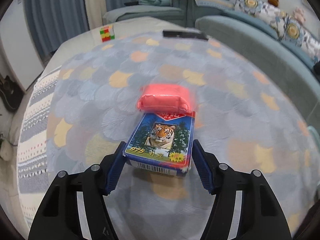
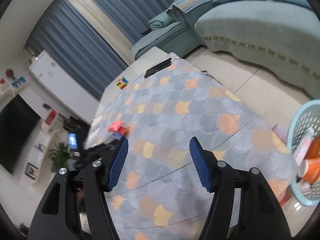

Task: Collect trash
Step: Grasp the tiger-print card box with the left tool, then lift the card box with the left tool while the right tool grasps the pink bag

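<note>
Left gripper [image 1: 158, 147] clamps blue tiger-print card box [image 1: 160, 140], lifted above the scallop-patterned table cloth [image 1: 220, 110]; pink soft packet [image 1: 165, 100] beyond. Right gripper [image 2: 159, 146] spread, empty. Next, likely: carry box to teal perforated basket [image 2: 296, 132]

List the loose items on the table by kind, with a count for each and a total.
Card box with tiger picture, between the left gripper fingers: 1
Red packet: 1
Puzzle cube: 1
Phone: 1
Total: 4
The basket beside the table is not counted; the right gripper holds nothing.
</note>
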`<state>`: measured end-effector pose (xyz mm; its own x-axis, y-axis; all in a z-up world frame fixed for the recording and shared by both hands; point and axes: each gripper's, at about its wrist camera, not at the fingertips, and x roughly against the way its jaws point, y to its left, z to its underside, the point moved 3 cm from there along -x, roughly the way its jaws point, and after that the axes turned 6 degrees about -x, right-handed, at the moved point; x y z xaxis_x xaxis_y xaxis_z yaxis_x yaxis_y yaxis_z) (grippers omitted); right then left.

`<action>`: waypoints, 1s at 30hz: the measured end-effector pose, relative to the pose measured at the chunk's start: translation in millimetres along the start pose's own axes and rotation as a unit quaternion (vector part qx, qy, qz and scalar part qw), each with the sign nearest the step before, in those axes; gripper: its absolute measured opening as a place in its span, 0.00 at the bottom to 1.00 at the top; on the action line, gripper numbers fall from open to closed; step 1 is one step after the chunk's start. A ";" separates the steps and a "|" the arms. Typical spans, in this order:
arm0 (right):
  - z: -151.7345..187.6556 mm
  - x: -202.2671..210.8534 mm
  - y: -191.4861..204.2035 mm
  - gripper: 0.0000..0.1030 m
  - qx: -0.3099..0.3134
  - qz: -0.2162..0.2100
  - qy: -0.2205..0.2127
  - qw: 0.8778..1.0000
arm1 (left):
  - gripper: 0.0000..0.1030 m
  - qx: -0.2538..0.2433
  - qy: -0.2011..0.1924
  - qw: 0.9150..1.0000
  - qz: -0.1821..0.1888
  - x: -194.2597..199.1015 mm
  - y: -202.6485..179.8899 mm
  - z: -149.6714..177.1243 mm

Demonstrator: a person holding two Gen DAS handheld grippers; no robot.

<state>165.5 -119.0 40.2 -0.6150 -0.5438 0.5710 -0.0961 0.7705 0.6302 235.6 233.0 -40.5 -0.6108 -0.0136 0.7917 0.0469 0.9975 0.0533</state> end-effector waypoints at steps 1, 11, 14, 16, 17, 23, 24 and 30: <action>1.3 -0.4 -2.2 0.58 0.001 0.010 -0.002 1.000 | 0.61 0.002 -0.006 1.000 0.004 10.5 -3.9 0.6; 7.0 -11.4 -27.5 0.58 -0.040 0.018 0.002 0.999 | 0.60 -0.011 -0.103 0.994 0.024 140.0 -48.9 23.2; 12.0 -25.5 -28.0 0.58 -0.033 0.028 0.015 0.999 | 0.61 -0.006 -0.122 0.993 0.009 163.9 -53.0 45.5; 16.6 -37.4 -19.7 0.58 -0.016 0.021 0.027 0.999 | 0.61 0.009 -0.131 0.991 -0.011 171.1 -49.2 57.8; 19.9 -44.2 -12.9 0.58 0.000 0.022 0.033 0.999 | 0.61 0.012 -0.133 0.991 -0.021 171.6 -47.8 60.0; 23.0 -83.4 41.5 0.58 0.100 0.014 0.050 0.994 | 0.61 0.050 -0.159 0.983 -0.078 180.9 -32.1 61.0; 20.6 -89.2 50.5 0.58 0.117 0.018 0.048 0.992 | 0.61 0.058 -0.167 0.980 -0.089 184.6 -27.3 60.1; 7.5 -139.0 115.7 0.54 0.238 0.028 0.032 0.970 | 0.61 0.131 -0.184 0.969 -0.095 200.9 3.4 56.1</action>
<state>234.0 48.2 29.8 -0.5805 -0.5048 0.6389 -0.4238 0.8573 0.2922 68.7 237.5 84.5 -0.8319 -0.2220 0.5086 -0.2673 0.9635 -0.0167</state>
